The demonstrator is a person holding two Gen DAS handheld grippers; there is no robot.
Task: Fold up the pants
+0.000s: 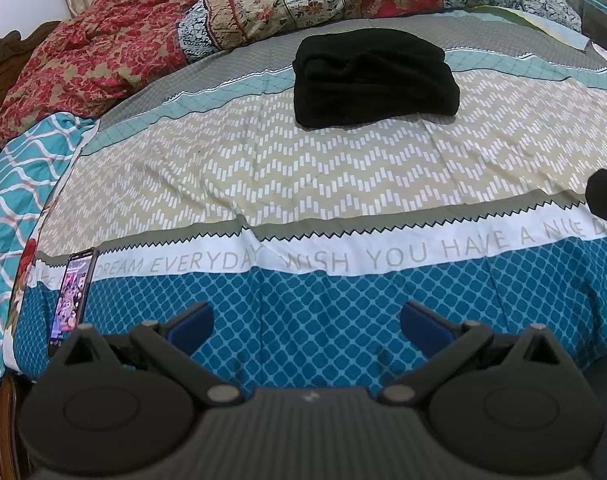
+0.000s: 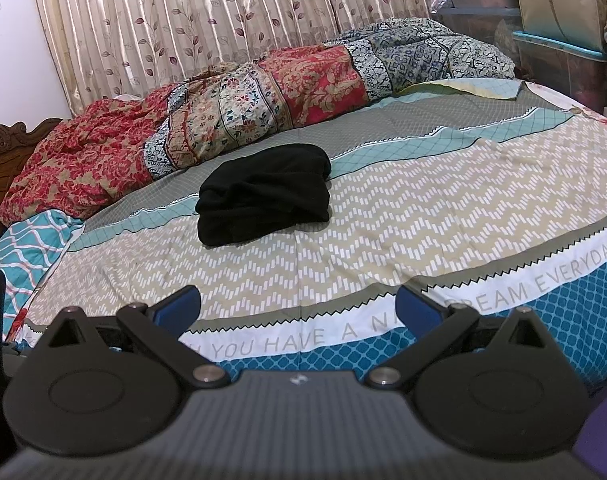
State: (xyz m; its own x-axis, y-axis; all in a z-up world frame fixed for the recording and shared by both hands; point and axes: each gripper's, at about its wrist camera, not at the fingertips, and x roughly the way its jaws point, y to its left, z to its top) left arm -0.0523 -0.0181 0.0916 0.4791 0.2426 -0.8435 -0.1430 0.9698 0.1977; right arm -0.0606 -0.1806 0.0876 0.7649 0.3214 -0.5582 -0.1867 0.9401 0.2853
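The black pants [image 1: 373, 78] lie folded into a compact bundle on the patterned bedsheet [image 1: 263, 176], well beyond both grippers. In the right wrist view the same pants [image 2: 263, 194] sit left of centre on the bedsheet [image 2: 423, 216]. My left gripper [image 1: 305, 322] hangs open over the blue front band of the sheet, nothing between its blue pads. My right gripper [image 2: 297, 306] is likewise open and empty, near the bed's front edge. A dark part of the other gripper [image 1: 605, 196] shows at the right edge of the left wrist view.
A phone [image 1: 73, 300] with a lit screen lies at the front left of the bed. A crumpled floral quilt [image 2: 231, 108] runs along the far side, a teal pillow [image 1: 19, 184] at the left. Curtains [image 2: 223, 12] hang behind; storage boxes [image 2: 563, 40] stand at the right.
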